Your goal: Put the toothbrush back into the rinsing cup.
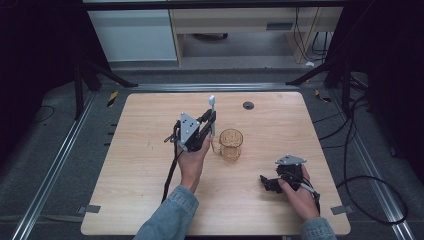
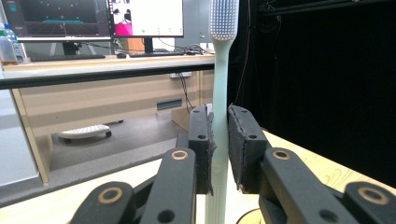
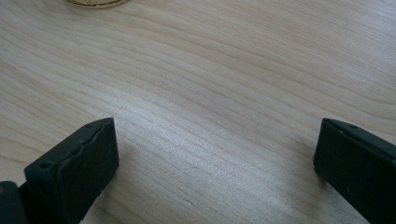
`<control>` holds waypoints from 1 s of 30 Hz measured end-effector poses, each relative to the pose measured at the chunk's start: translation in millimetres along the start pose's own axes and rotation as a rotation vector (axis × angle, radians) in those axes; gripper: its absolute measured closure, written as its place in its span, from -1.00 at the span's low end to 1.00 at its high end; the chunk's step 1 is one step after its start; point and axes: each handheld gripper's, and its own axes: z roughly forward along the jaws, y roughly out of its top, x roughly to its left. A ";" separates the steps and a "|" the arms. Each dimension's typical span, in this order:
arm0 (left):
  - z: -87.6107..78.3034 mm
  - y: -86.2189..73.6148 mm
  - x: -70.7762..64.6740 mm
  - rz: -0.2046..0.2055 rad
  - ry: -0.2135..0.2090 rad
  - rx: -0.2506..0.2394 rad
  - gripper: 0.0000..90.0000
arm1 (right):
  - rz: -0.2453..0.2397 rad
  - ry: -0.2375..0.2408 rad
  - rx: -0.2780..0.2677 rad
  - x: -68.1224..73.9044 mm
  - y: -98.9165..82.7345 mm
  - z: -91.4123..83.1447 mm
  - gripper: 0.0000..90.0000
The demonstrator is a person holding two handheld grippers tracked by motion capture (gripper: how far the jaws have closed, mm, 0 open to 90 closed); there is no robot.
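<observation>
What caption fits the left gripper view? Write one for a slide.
Left hand-held gripper clamps a pale toothbrush upright, bristles on top.

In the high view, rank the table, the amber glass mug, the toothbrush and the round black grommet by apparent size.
1. table, by far the largest.
2. amber glass mug and toothbrush: the toothbrush, held in the left gripper, is partly covered by it and raised toward the camera, so I won't rank these two.
3. round black grommet, the smallest.

Toothbrush (image 2: pixel 219 140) handle bottom cut off below
</observation>
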 end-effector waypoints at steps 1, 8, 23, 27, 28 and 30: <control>0.3 -1.7 -0.3 -0.005 -0.004 0.002 0.76 | 0.005 0.000 0.002 0.3 0.2 -0.1 -0.99; 2.6 -7.7 -4.1 -0.015 -0.005 0.002 0.76 | 0.005 0.001 0.002 0.3 0.1 -0.1 -0.99; 5.2 -15.2 -7.0 -0.016 -0.001 0.002 0.75 | -0.003 -0.001 -0.001 -0.1 -0.1 0.1 -0.99; 4.7 -19.0 -6.3 -0.021 -0.001 0.005 0.76 | -0.005 -0.002 -0.001 -0.2 -0.1 0.2 -0.99; 4.7 -20.1 -6.1 -0.023 0.000 0.007 0.75 | -0.004 -0.002 -0.001 -0.2 -0.1 0.2 -0.99; 5.2 -22.1 -5.7 -0.028 0.002 0.009 0.75 | 0.003 0.001 0.002 0.2 0.1 -0.3 -0.99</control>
